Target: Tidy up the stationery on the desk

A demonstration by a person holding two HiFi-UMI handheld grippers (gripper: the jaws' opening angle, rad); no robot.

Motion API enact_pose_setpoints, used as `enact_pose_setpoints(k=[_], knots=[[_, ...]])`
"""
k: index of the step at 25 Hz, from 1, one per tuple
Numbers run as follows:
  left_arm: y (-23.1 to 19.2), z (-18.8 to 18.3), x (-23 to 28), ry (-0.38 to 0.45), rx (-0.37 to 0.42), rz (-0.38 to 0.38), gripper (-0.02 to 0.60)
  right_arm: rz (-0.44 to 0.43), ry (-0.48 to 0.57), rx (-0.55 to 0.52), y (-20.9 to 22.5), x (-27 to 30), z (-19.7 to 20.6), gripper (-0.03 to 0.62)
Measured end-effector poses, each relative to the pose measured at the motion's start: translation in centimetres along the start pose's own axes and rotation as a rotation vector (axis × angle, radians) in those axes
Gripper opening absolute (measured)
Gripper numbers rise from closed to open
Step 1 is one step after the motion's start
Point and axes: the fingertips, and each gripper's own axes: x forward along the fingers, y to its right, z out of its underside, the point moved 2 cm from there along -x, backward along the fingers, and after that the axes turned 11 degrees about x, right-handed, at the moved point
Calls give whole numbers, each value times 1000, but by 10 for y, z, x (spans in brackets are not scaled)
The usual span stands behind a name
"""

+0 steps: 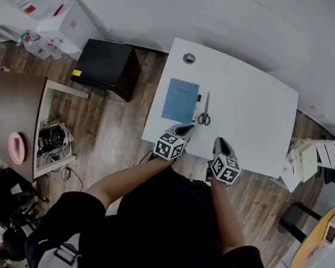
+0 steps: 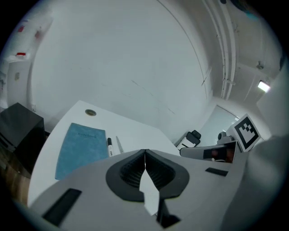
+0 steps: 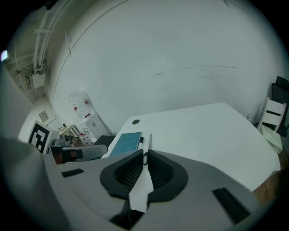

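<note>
The left gripper (image 1: 187,128) is holding its jaws together and the right gripper (image 1: 219,142) is holding its jaws barely apart, both empty. At the left gripper's twelve o'clock, the notebook (image 1: 180,100), marker (image 1: 196,108) and scissors (image 1: 205,114) are lying side by side on the table (image 1: 252,104).

The only print I can half read is a faint word on the cover of the blue notebook (image 2: 81,146) lying on the surface (image 2: 135,131); it looks like "notebook", though it is too small to be sure. The pen (image 2: 109,147) beside it has a label I can't make out. The cube (image 1: 170,146) on my left tool (image 1: 185,127) and the cube (image 1: 225,169) on my right tool (image 1: 219,142) carry black-and-white square markers, no letters. The yellow sticker (image 1: 76,72) on the black cabinet (image 1: 106,63) is unreadable
</note>
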Motion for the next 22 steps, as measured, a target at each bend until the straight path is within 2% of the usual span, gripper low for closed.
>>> enact_pose_setpoints(k=[6,11,14,16,18,22], knots=[[95,0,3,55,56,-2,14,-139,92,-52,19,-72,-11,35],[195,18,8,72,-16,-83,14,-212,163,-124,69,-162,-2,37],[256,28,9,142,-64,-116,14,-239,186,-136,104,-207,4,37],[298,27,9,187,-67,-112,14,-249,197,-152,118,-232,2,37],[334,22,1,207,-5,-117,14,-271,217,-176,119,-257,1,37],[378,3,-33,266,186,-192,14,-334,234,-236,107,-290,3,37]])
